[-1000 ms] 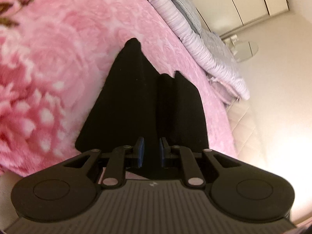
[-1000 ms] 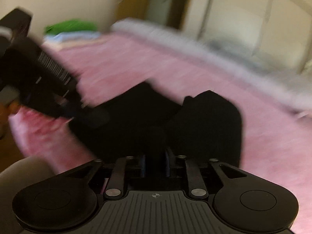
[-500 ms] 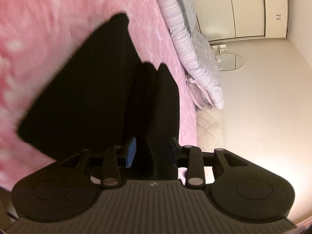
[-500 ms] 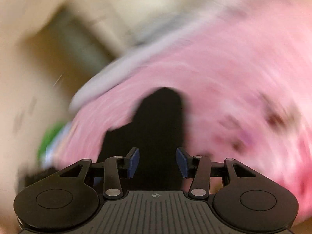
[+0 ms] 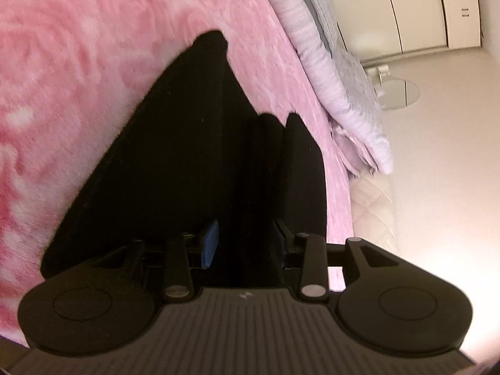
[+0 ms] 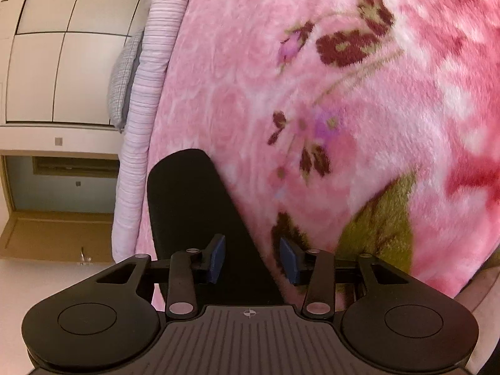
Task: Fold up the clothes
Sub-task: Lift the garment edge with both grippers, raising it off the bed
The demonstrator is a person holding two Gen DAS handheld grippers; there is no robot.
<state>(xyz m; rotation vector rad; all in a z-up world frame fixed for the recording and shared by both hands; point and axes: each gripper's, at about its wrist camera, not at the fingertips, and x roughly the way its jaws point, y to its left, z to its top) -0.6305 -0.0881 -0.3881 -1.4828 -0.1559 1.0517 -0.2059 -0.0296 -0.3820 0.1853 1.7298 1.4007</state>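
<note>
A black garment point(image 5: 187, 162) lies on the pink floral blanket point(image 5: 78, 62), partly folded, with a raised fold running toward the camera. My left gripper point(image 5: 247, 243) is open just above it, the fold lying between its blue pads point(image 5: 211, 245) without being pinched. In the right wrist view a narrow end of the black garment point(image 6: 190, 206) stretches away over the blanket point(image 6: 343, 93). My right gripper point(image 6: 253, 259) is open over that end; the cloth sits by the left pad and pink blanket shows beside the right one.
A rolled lilac striped quilt point(image 5: 315, 56) and a grey checked pillow point(image 6: 123, 72) line the bed's far edge. White wardrobe doors point(image 5: 415, 9) and a round glass stand point(image 5: 397, 93) are beyond it. A wooden door point(image 6: 56, 234) shows in the right wrist view.
Both grippers have opened and let go of the black garment they held a second ago. The right gripper has swung around sharply and now points along the blanket.
</note>
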